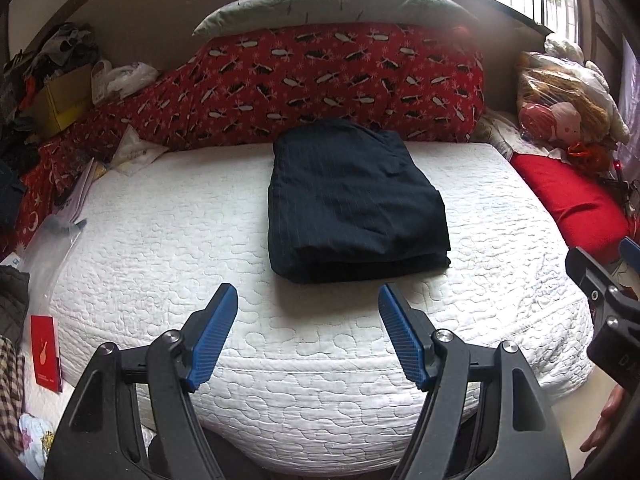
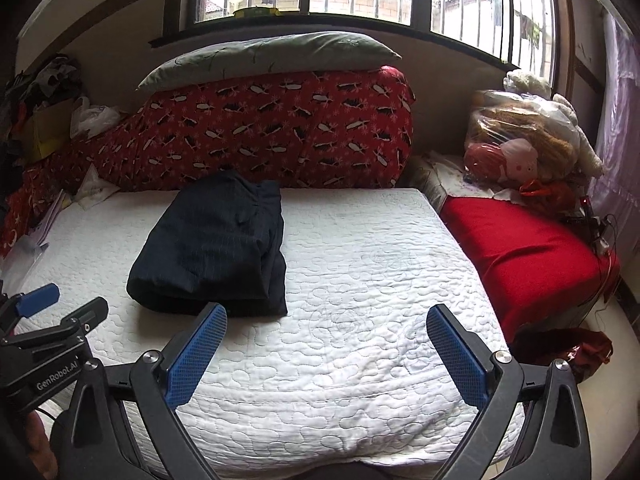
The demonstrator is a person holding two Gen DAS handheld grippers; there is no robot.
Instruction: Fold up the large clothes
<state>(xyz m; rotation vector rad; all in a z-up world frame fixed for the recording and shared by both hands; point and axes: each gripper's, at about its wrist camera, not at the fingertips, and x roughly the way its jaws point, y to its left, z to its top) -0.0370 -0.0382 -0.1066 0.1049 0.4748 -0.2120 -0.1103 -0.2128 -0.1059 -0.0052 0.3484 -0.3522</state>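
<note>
While your claws hang over the near edge of the bed, the folded dark garment (image 1: 354, 204) lies flat on the white mattress (image 1: 160, 248).
From your left wrist, the left gripper (image 1: 308, 300) gapes empty, the garment just beyond it, the red patterned quilt (image 1: 320, 80) behind. From your right wrist, the right gripper (image 2: 326, 322) spreads wide, holding nothing; the garment sits far left, the red cushion (image 2: 520, 252) right.
</note>
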